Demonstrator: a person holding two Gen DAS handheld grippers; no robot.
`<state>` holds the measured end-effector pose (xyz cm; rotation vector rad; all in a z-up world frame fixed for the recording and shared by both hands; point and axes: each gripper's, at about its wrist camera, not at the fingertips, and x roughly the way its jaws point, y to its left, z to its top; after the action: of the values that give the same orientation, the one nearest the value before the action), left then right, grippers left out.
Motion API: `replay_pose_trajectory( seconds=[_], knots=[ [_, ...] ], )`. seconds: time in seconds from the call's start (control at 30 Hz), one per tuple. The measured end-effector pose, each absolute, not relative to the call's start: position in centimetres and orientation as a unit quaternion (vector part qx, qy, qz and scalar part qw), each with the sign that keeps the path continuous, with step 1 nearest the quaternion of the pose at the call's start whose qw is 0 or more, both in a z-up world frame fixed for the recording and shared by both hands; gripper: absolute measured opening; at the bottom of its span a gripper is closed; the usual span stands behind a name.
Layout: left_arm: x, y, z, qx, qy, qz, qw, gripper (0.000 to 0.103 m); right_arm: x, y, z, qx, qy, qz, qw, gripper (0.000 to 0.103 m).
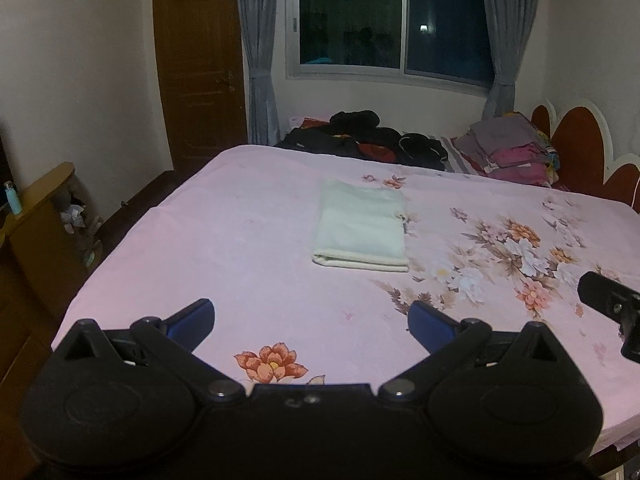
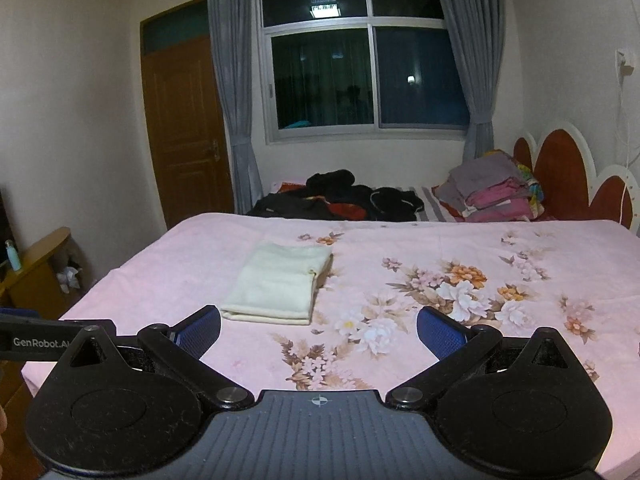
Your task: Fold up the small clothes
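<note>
a folded pale cloth (image 1: 361, 229) lies flat on the pink flowered sheet (image 1: 240, 240) of the bed, left of the big flower print and well ahead of both tools. the left gripper (image 1: 310, 322) hovers over the near edge of the bed, its jaws spread wide with nothing between them. the right gripper (image 2: 319, 332) hangs just beside it, jaws equally wide and empty; from its camera the cloth (image 2: 280, 288) sits ahead and to the left. at the far side of the bed lie a heap of dark clothes (image 1: 368, 140) and a stack of folded laundry (image 1: 512, 148) near the headboard (image 1: 580, 136), under the window (image 1: 392, 20).
</note>
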<state>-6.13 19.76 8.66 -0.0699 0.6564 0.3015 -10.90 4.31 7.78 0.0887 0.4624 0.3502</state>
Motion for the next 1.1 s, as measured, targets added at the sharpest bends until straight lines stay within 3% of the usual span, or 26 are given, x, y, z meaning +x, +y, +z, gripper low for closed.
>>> replay_pose_trajectory(
  seconds=[1.1],
  knots=[
    [-6.38, 20.17, 8.75, -0.033, 0.322, 0.158, 0.933, 0.103, -10.01, 4.48, 7.69, 0.047, 0.231, 0.180, 0.955, 0.103]
  ],
)
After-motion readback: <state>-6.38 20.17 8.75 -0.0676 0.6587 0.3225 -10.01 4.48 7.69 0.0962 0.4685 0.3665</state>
